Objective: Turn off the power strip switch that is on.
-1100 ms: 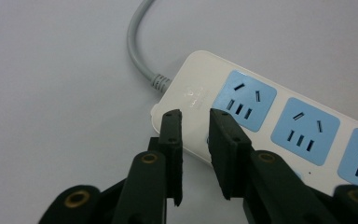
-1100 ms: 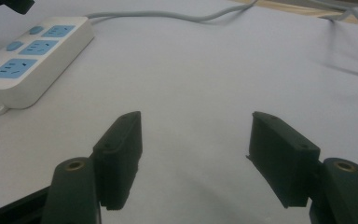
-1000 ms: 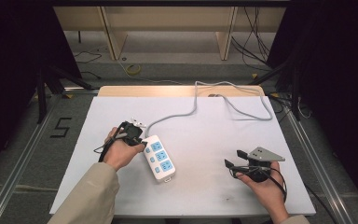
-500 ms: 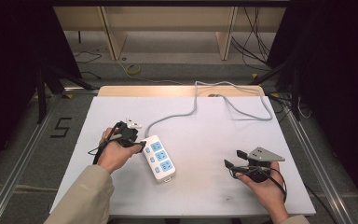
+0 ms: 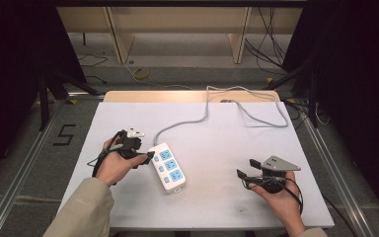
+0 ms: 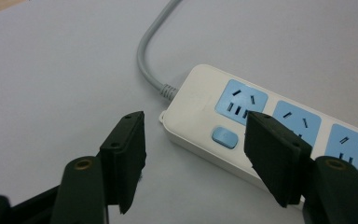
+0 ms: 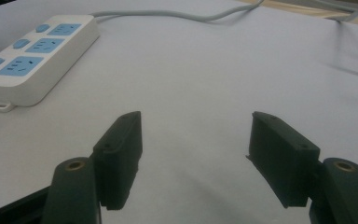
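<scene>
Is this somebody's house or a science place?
Probably a lab or workshop: a table with a power strip, loose cables on the floor, metal rails alongside, and dark curtains.

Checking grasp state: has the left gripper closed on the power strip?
No, the left gripper is open, its jaws apart beside the power strip.

The left gripper [image 5: 147,157], jaws apart, sits low near the desk's left edge. The right gripper [image 5: 243,170], jaws spread wide, hovers near the front right corner.
</scene>
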Demonstrator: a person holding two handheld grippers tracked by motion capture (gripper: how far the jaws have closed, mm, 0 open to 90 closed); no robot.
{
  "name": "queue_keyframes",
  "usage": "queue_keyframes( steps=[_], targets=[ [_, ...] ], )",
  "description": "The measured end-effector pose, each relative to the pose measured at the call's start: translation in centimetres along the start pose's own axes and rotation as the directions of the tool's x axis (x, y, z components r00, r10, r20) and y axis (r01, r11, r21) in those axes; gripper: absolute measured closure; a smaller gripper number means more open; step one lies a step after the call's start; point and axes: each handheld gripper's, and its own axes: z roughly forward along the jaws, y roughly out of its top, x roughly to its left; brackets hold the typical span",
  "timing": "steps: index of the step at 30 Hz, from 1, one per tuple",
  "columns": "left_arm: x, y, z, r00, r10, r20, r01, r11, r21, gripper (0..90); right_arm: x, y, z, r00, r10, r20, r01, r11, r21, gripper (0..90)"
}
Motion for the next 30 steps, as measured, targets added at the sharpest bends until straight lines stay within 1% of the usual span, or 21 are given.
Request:
queue_keyframes(
  steps=[3,6,9,13,19,21,23,26,30],
  targets=[
    [0.1,-0.3,-0.2,1.0000,0.002,0.009,-0.002,0.9999,-0.011,36.5,0.0,0.0,0.0,1.0000,-0.002,-0.002,0.002,1.000,0.000,35.8],
    [0.4,-0.7,-0.3,0.9998,-0.008,0.018,0.009,0.9997,-0.025,36.7,0.0,0.0,0.0,1.0000,-0.004,-0.005,0.004,1.000,0.002,35.8],
    [0.7,-1.1,-0.5,0.9997,-0.022,0.014,0.023,0.9991,-0.035,36.6,0.1,0.0,0.0,1.0000,-0.005,-0.008,0.005,1.000,0.003,35.8],
    [1.0,-1.7,-0.6,0.9998,-0.018,0.013,0.019,0.9993,-0.031,36.3,0.1,0.0,0.0,0.9999,-0.007,-0.012,0.007,1.000,0.003,35.8],
    [1.5,-2.6,-0.7,0.9995,-0.031,0.004,0.031,0.9984,-0.048,33.6,0.2,0.0,0.1,0.9999,-0.010,-0.014,0.010,1.000,0.005,35.8],
    [1.6,-3.0,-0.7,0.9993,-0.035,0.008,0.036,0.9977,-0.058,32.8,0.2,0.0,0.1,0.9999,-0.010,-0.013,0.010,1.000,0.006,35.8],
    [1.8,-3.4,-0.8,0.9994,-0.030,0.017,0.031,0.9971,-0.070,32.6,0.2,0.0,0.1,0.9998,-0.015,-0.016,0.015,1.000,0.008,35.7],
    [1.9,-4.1,-0.8,0.9992,-0.033,0.024,0.035,0.9960,-0.082,31.5,0.3,0.0,0.1,0.9997,-0.016,-0.018,0.016,1.000,0.008,35.7],
    [2.3,-4.8,-0.9,0.9993,-0.030,0.020,0.032,0.9954,-0.090,30.0,0.3,0.0,0.1,0.9997,-0.016,-0.018,0.016,1.000,0.008,35.7]
  ],
)
